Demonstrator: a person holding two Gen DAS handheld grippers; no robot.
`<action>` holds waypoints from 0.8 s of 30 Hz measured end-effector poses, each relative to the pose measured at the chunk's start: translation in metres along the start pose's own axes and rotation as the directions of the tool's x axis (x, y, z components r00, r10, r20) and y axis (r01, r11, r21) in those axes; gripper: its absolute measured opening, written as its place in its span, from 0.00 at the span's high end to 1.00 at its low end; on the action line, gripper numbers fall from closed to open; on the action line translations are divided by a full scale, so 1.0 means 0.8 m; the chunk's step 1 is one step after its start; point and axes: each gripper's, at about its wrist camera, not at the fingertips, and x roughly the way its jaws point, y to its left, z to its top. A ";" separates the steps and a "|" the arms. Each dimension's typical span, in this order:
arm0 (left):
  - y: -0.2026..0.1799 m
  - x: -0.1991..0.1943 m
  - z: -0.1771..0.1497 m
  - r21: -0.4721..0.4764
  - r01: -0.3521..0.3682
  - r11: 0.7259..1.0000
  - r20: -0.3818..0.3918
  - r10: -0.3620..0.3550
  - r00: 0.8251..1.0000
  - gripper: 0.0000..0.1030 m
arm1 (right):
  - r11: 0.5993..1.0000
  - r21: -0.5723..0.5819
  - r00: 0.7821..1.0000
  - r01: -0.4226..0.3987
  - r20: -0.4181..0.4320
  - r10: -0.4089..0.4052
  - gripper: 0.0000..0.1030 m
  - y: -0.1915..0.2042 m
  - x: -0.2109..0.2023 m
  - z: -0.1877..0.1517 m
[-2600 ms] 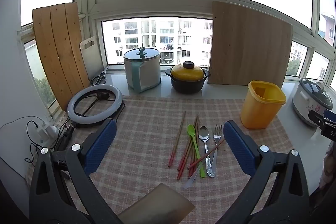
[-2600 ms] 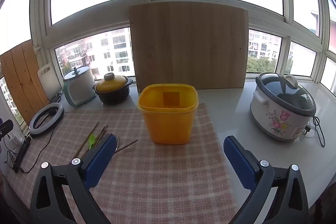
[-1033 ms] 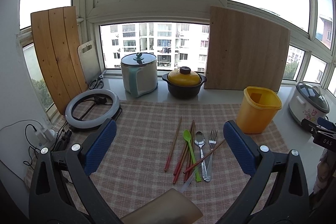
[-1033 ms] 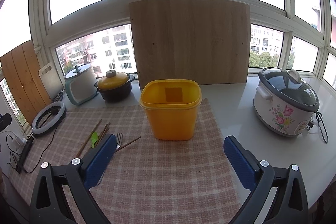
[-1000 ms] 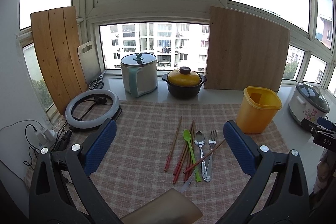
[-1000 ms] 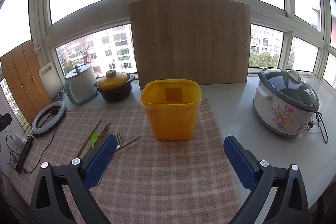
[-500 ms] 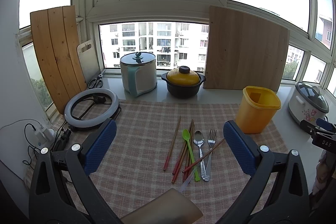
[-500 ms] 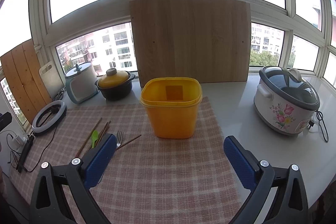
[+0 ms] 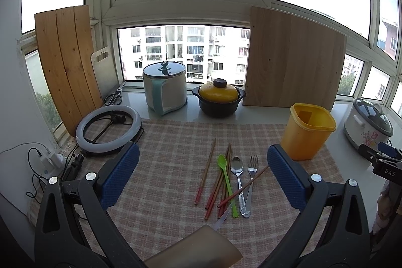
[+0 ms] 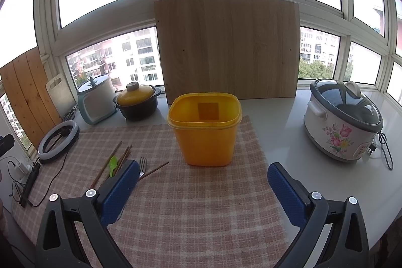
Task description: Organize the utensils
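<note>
A pile of utensils lies on the checked cloth (image 9: 170, 142): several red-tipped chopsticks (image 9: 205, 173), a green plastic spoon (image 9: 226, 178), a metal spoon (image 9: 238, 173) and a metal fork (image 9: 252, 173). An empty yellow tub (image 9: 307, 131) stands to their right; it is centred in the right wrist view (image 10: 204, 128). My left gripper (image 9: 202, 177) is open and empty, held above and short of the pile. My right gripper (image 10: 202, 189) is open and empty, in front of the tub. The green spoon (image 10: 112, 165) and fork (image 10: 142, 165) show beside its left finger.
A ring light (image 9: 108, 126) with cables lies at the left. A white kettle (image 9: 164, 91), a yellow-lidded pot (image 9: 218, 99) and wooden boards (image 9: 292, 58) stand along the window. A flowered rice cooker (image 10: 343, 121) sits at the right. A brownish object (image 9: 196, 249) is at the near edge.
Both grippers have drawn back and risen slightly, so the scene looks a little farther. Nothing on the cloth has moved, and both grippers stay open.
</note>
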 end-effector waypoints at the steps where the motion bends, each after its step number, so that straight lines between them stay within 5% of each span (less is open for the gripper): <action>1: 0.000 0.000 0.000 -0.001 0.000 1.000 0.000 0.000 1.000 0.00 | 1.000 0.001 1.000 -0.001 0.001 0.001 0.00 -0.001 0.000 0.000; 24: 0.019 0.044 -0.003 0.015 -0.040 0.999 -0.050 0.041 0.998 0.00 | 1.000 -0.019 0.997 -0.016 -0.074 0.015 0.00 0.021 0.048 0.006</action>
